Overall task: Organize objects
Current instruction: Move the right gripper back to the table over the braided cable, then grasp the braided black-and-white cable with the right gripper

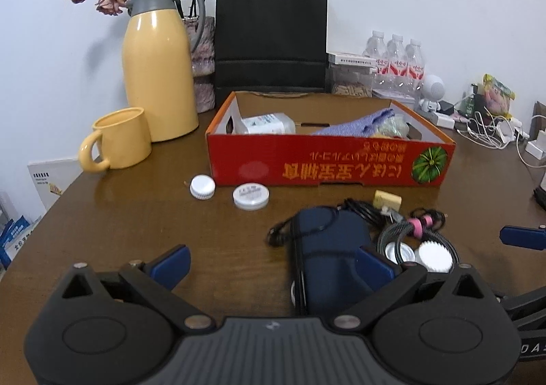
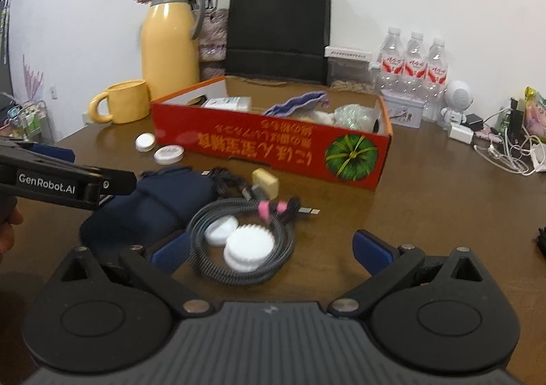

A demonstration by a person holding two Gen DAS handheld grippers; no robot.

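Note:
A red cardboard box [image 1: 327, 163] stands open mid-table, holding a plastic bottle [image 1: 268, 124], a blue cloth [image 1: 361, 124] and other items. In front of it lie two white lids [image 1: 202, 186] [image 1: 250, 196], a pale yellow block [image 1: 387, 199], a navy pouch [image 1: 327, 258] and a coiled grey cable [image 2: 239, 241] around two white ridged lids [image 2: 249, 245]. My left gripper [image 1: 274, 264] is open, low over the table, its right finger against the pouch. My right gripper [image 2: 271, 248] is open, straddling the coiled cable and its lids.
A yellow thermos jug [image 1: 158, 71] and yellow mug [image 1: 119, 139] stand at back left by a vase of dried flowers. A black paper bag [image 1: 271, 37] leans on the wall behind the box. Water bottles [image 2: 413, 67], a small white robot speaker [image 2: 455, 101] and tangled chargers [image 2: 505, 149] crowd the right.

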